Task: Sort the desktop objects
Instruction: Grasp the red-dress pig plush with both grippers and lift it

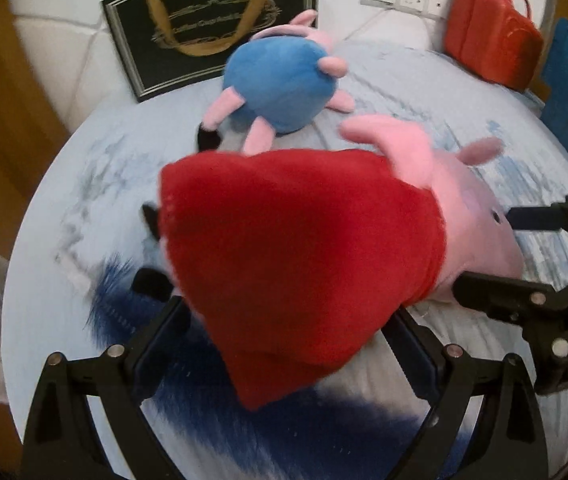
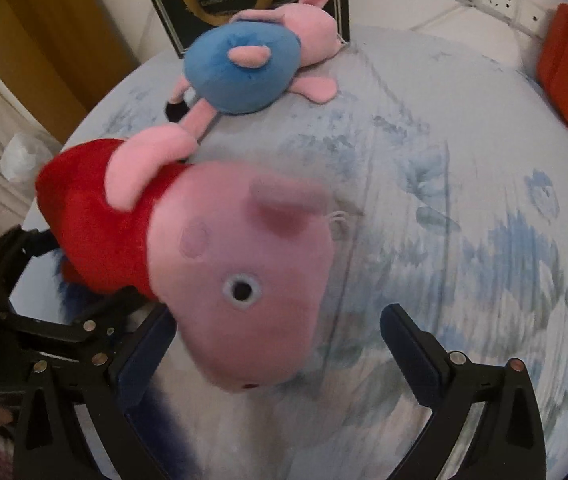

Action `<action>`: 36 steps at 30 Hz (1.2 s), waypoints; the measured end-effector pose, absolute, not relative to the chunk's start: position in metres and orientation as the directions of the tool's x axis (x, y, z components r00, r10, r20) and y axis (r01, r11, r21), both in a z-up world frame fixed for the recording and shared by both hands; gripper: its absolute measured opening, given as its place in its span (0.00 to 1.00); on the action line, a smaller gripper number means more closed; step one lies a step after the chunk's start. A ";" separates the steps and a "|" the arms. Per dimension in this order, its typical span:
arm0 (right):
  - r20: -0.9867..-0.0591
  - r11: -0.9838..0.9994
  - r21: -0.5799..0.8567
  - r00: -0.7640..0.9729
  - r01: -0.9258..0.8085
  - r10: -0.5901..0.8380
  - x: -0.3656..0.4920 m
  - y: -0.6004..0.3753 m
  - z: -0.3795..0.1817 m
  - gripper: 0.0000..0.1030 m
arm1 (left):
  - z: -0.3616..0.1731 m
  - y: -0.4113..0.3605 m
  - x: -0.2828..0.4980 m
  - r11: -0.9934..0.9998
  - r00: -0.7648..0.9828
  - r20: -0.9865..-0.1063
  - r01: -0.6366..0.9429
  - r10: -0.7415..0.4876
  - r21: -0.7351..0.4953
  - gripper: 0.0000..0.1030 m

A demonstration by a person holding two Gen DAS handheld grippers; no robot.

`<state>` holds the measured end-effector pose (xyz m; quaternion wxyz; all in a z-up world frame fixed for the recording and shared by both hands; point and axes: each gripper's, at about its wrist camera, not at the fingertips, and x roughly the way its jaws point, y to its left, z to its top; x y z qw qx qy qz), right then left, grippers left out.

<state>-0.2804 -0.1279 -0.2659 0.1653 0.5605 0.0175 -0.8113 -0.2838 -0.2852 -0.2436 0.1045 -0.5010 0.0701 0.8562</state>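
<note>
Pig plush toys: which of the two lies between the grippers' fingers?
The red-dressed pig, framed by both grippers' open fingers; the blue-dressed pig lies farther back by the black bag.

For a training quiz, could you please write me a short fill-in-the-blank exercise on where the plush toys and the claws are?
1. The plush pig nearest both claws wears a ____ dress.
2. The farther plush pig has a ____ body.
3. Behind that pig stands a black gift bag with ____ handles.
4. The left claw stands ____ around the dress.

Missing words: red; blue; gold; open
</note>
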 end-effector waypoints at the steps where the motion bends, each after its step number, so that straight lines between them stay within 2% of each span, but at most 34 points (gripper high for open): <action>1: -0.913 -0.945 0.155 -0.324 0.289 -0.249 -0.284 -0.127 -0.265 1.00 | -0.242 -0.283 -0.286 -0.965 -0.482 -0.869 -0.262 0.114 0.018 0.94; 5: -0.908 -0.932 0.136 -0.333 0.337 -0.253 -0.298 -0.137 -0.260 1.00 | -0.239 -0.275 -0.297 -0.957 -0.501 -0.859 -0.286 0.103 0.052 0.94; 10: -0.895 -0.924 0.148 -0.350 0.353 -0.277 -0.312 -0.144 -0.257 1.00 | -0.238 -0.284 -0.311 -0.959 -0.493 -0.858 -0.283 0.146 -0.001 0.94; 14: -0.888 -0.919 0.161 -0.354 0.360 -0.294 -0.320 -0.149 -0.257 1.00 | -0.242 -0.282 -0.318 -0.959 -0.492 -0.859 -0.282 0.142 0.003 0.94; 16: -0.886 -0.914 0.166 -0.352 0.371 -0.303 -0.322 -0.152 -0.258 0.90 | -0.247 -0.279 -0.321 -0.960 -0.488 -0.863 -0.278 0.127 0.016 0.94; 18: -0.883 -0.910 0.156 -0.358 0.385 -0.303 -0.322 -0.155 -0.258 0.88 | -0.248 -0.278 -0.323 -0.964 -0.507 -0.854 -0.264 0.114 0.027 0.93; 22: -0.874 -0.912 0.152 -0.378 0.382 -0.304 -0.325 -0.151 -0.256 0.81 | -0.244 -0.279 -0.325 -0.970 -0.537 -0.834 -0.243 0.123 0.014 0.83; 27: -0.868 -0.914 0.157 -0.389 0.375 -0.309 -0.326 -0.150 -0.253 0.77 | -0.237 -0.277 -0.322 -0.970 -0.555 -0.825 -0.242 0.109 0.036 0.77; 36: -0.814 -0.909 0.143 -0.476 0.391 -0.332 -0.300 -0.141 -0.212 0.77 | -0.185 -0.268 -0.292 -0.972 -0.652 -0.753 -0.222 0.093 0.073 0.77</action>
